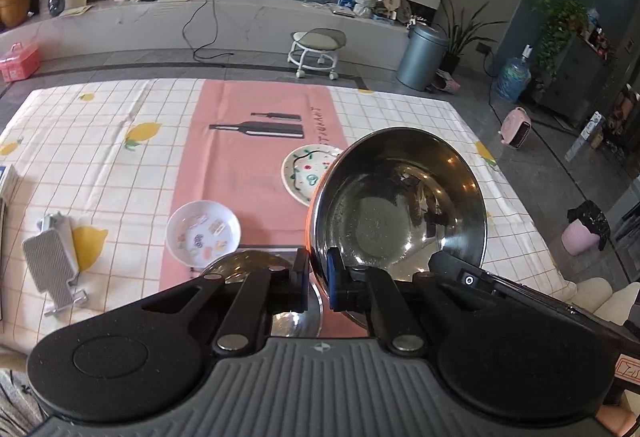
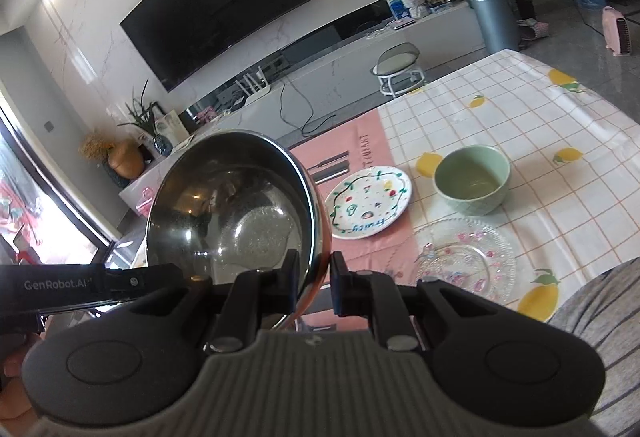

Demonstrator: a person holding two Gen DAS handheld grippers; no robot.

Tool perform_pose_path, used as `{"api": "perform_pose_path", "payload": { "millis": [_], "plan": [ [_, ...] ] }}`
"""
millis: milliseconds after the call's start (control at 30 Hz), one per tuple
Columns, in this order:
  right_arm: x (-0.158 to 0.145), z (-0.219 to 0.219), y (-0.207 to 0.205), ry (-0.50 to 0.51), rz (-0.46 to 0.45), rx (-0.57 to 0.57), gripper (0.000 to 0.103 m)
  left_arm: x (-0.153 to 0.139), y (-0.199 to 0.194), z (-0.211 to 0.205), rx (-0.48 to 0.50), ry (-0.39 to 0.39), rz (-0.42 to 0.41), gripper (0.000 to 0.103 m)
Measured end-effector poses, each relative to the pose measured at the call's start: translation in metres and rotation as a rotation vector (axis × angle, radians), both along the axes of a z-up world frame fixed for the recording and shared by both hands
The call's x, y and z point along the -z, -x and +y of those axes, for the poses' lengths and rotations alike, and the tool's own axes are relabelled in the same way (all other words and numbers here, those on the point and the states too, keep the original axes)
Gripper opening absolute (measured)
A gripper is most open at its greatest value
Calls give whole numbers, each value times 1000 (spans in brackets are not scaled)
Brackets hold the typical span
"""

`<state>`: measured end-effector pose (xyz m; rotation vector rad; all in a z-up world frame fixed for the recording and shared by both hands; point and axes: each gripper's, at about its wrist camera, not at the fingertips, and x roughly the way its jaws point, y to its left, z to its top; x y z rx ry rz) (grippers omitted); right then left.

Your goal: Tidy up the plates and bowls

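A steel bowl [image 1: 400, 205] is held tilted above the table by both grippers. My left gripper [image 1: 318, 277] is shut on its left rim. My right gripper [image 2: 316, 277] is shut on its right rim; the bowl fills the left of the right wrist view [image 2: 232, 209]. A second steel bowl [image 1: 248, 265] lies on the cloth under the left fingers. On the pink runner sit a painted white plate [image 2: 368, 201], also in the left wrist view [image 1: 304, 173], and a small white patterned bowl [image 1: 203, 231]. A green bowl [image 2: 472, 179] and a clear glass plate [image 2: 466, 259] stand to the right.
The table wears a checked lemon cloth [image 1: 120, 165] with a pink runner [image 1: 248, 165]. A grey-white clamp-like tool [image 1: 54, 265] lies at the left. Beyond the far edge are a wheeled stool [image 1: 318, 47] and a metal bin [image 1: 422, 55].
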<state>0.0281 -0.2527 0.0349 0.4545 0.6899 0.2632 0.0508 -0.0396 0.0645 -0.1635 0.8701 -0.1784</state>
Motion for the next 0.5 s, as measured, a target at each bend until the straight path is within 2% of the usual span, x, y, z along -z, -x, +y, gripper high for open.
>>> {"api": "perform_pose_path", "payload": {
  "millis": [267, 500],
  "plan": [
    [22, 38, -9, 45, 81, -100, 16, 41, 1, 50, -77, 73, 129, 9],
    [40, 61, -17, 83, 144, -142, 17, 68, 6, 73, -112, 80, 185, 9]
  ]
}}
